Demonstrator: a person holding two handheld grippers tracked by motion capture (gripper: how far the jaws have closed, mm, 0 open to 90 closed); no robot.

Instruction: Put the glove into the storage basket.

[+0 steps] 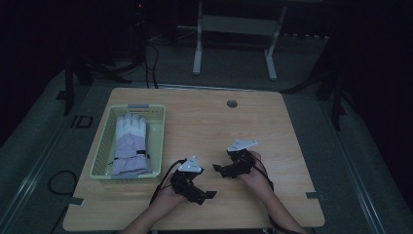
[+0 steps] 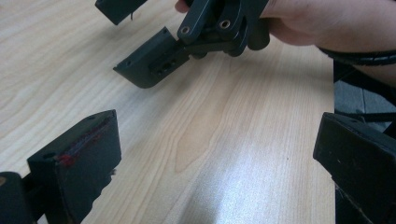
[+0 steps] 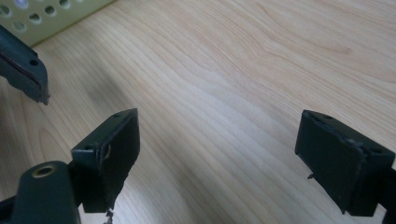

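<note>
The left gripper (image 1: 207, 194) is hovering low over the wooden table (image 1: 204, 122), jaws spread wide and gripping nothing. The right gripper (image 1: 217, 169) is sitting just beside it, facing it, jaws likewise spread and empty. Off to the left gripper's far-left side, a pale green basket (image 1: 158, 126) is holding a white-and-lavender glove (image 1: 129, 144).

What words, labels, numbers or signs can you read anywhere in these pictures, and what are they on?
None can be read.
The glove in the basket carries a small round patch, too blurred to show any lettering.
The floor left of the table has a dark marking, too dim to read.
The left gripper and right gripper show no print on their fingers.
</note>
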